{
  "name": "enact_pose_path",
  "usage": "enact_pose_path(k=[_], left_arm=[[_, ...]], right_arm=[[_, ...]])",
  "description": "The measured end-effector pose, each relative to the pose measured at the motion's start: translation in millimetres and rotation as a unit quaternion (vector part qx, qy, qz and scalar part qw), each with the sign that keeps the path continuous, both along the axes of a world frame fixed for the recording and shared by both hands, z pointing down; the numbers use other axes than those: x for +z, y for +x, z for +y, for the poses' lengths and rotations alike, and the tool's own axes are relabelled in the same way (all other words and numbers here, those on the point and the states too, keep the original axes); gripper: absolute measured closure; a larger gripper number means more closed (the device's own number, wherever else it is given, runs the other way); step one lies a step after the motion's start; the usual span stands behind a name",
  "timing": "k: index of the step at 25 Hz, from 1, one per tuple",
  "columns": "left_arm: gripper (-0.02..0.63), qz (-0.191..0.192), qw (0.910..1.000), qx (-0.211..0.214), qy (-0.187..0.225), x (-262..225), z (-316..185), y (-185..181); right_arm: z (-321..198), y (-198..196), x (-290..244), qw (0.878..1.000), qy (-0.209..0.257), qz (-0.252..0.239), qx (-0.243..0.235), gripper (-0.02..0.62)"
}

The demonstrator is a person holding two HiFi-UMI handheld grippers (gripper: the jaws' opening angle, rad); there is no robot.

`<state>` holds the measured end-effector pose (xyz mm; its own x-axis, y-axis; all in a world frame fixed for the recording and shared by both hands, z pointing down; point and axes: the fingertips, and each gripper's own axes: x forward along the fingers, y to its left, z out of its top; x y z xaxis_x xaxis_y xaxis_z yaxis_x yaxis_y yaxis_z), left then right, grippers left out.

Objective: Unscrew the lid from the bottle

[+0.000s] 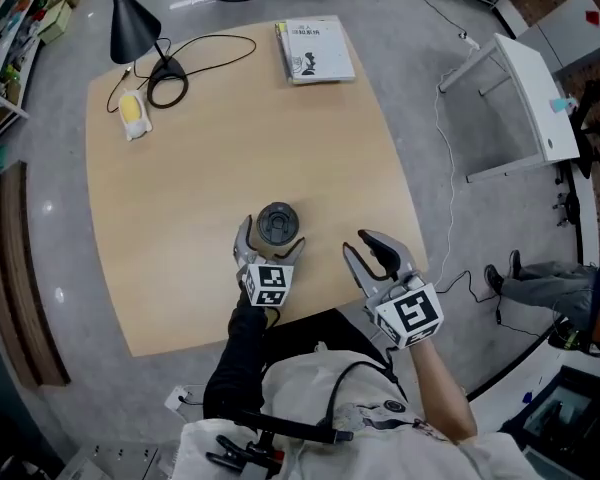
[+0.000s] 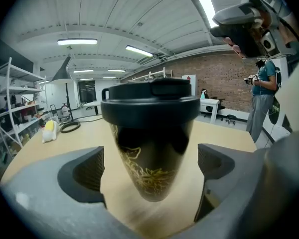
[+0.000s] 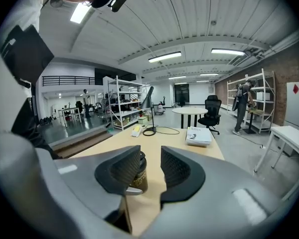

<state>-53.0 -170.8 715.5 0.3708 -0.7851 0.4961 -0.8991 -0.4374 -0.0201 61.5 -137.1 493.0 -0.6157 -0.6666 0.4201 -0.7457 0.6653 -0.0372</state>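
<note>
A black bottle with gold drawings and a black screw lid stands upright on the wooden table, near its front edge. My left gripper is open wide, one jaw on each side of the bottle. In the left gripper view the bottle fills the gap between the fingers, with air on both sides. My right gripper hovers to the right of the bottle, over the table's front edge, jaws a narrow gap apart and empty. In the right gripper view the bottle shows partly behind the left jaw.
At the far end of the table lie a black desk lamp with a coiled cable, a yellow-and-white object and a book. A white table stands to the right on the floor.
</note>
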Motion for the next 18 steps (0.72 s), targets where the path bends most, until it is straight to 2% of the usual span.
enact_pose_path(k=[6, 12, 18], left_arm=[[0.011, 0.017, 0.9977, 0.063, 0.020, 2, -13, 19], [0.016, 0.021, 0.9939, 0.107, 0.013, 5, -13, 38], [0.144, 0.007, 0.9944, 0.105, 0.015, 5, -15, 30]], right_arm=[[-15, -35, 23, 0.999, -0.030, 0.012, -0.015, 0.456], [-15, -38, 40, 0.998, -0.053, 0.024, -0.011, 0.457], [-13, -37, 50, 0.997, -0.068, 0.039, -0.001, 0.457]])
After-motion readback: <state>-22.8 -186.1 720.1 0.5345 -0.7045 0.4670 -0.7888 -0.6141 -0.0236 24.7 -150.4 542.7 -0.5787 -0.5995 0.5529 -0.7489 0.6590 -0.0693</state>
